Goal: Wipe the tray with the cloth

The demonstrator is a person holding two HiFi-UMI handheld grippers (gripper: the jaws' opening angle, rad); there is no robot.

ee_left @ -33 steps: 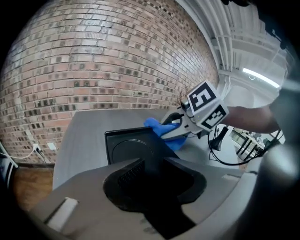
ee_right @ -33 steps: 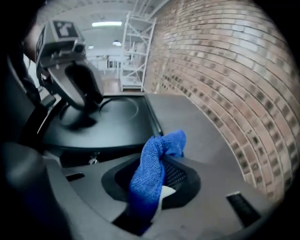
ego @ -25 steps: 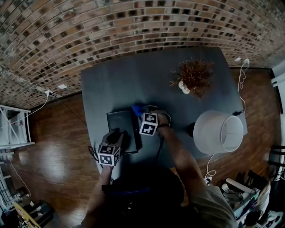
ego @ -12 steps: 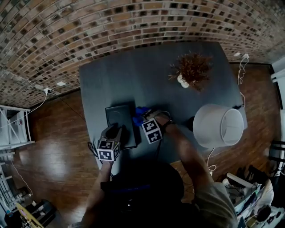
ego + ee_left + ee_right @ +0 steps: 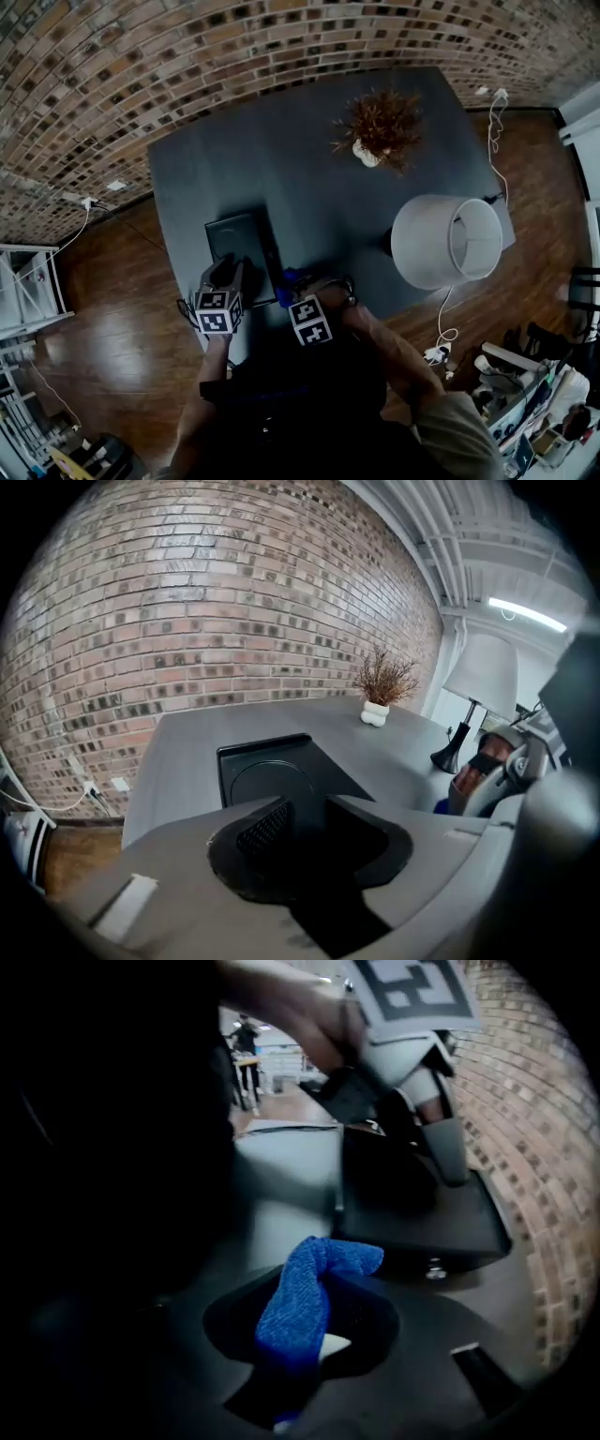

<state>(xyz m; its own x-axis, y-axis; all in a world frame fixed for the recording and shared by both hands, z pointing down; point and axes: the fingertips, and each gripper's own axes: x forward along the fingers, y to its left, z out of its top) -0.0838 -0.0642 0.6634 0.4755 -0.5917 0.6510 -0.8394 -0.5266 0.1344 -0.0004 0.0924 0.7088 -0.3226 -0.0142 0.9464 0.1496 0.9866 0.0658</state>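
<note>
The black tray (image 5: 239,246) lies near the table's front left corner, with a round recess in it (image 5: 272,778). My left gripper (image 5: 229,276) is shut on the tray's near edge, which runs in between its jaws (image 5: 300,813); the right gripper view shows it on the tray too (image 5: 427,1143). My right gripper (image 5: 294,283) points steeply down just right of the tray's near right corner. It is shut on a blue cloth (image 5: 305,1293), which bunches up between the jaws. In the head view the cloth (image 5: 287,277) shows as a small blue patch beside the tray (image 5: 422,1213).
A white lamp shade (image 5: 441,239) stands at the table's right side, its black foot beside it. A dried plant in a white pot (image 5: 378,127) sits at the back. The table's front edge (image 5: 244,342) is close under both grippers; wooden floor lies around.
My right gripper has carried the blue cloth from the tray's far right corner back along its right side towards me. The left gripper has kept its hold on the tray.
</note>
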